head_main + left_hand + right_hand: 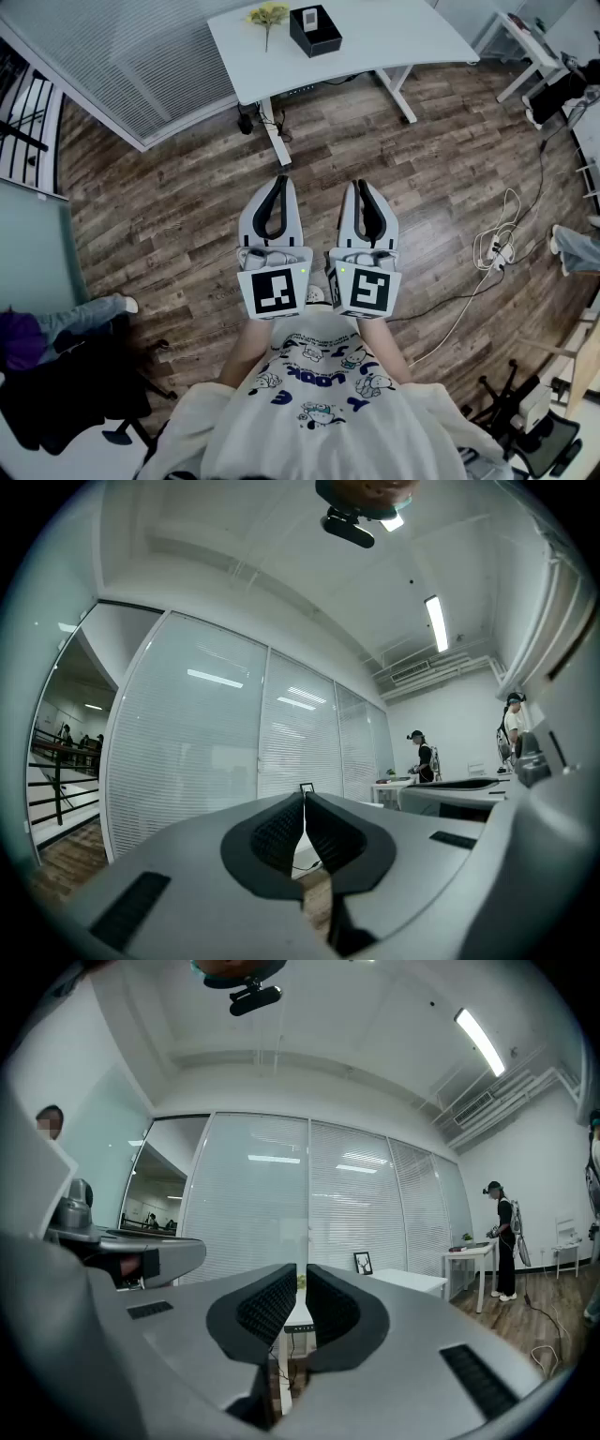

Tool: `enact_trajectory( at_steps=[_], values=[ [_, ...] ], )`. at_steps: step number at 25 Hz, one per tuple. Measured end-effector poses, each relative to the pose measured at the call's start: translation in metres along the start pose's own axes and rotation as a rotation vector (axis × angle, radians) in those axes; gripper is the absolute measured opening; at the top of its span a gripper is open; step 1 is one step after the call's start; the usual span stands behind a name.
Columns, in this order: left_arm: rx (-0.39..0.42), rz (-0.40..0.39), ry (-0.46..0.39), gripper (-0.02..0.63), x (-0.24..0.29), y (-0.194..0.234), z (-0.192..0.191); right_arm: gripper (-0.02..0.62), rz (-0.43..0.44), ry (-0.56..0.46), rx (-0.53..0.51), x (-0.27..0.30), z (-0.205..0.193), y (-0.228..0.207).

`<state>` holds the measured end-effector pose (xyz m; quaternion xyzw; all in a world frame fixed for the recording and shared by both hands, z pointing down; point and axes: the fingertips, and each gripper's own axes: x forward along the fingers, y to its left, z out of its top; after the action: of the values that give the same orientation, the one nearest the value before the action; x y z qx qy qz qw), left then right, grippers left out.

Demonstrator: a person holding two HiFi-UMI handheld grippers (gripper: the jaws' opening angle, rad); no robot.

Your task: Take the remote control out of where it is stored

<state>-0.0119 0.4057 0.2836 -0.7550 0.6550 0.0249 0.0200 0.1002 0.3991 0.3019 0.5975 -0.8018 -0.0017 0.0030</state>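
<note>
The person is holding the left hand-held gripper and the right hand-held gripper side by side close to the chest, both pointing toward 12 o'clock. Each one's jaws are pressing together with nothing between them. The remote control itself is not showing in any view. Judging by the task, it is probably lying inside the black box, which is sitting on the white bench just to the 3 o'clock side of the yellow flowers. That box is lying well apart from both grippers, almost straight ahead at 12 o'clock and between their two lines, so neither hand is looking clearly nearer. The remote's long axis is not readable from here. The coming move is likely calling for a walk up to the bench before any jaw opens.
</note>
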Motion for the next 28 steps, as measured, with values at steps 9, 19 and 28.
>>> enact_trajectory(
  at_steps=[9,19,28],
  values=[
    [-0.002,-0.002,0.002,0.018,0.007,0.002,-0.001,0.052,0.001,0.002,0.000,0.007,0.000,0.000],
    [-0.005,-0.008,0.003,0.018,0.029,0.011,-0.004,0.052,0.002,0.003,0.015,0.029,-0.002,-0.003],
    [-0.007,-0.032,-0.006,0.018,0.083,0.032,-0.003,0.054,-0.025,0.001,0.010,0.086,0.001,-0.008]
  ],
)
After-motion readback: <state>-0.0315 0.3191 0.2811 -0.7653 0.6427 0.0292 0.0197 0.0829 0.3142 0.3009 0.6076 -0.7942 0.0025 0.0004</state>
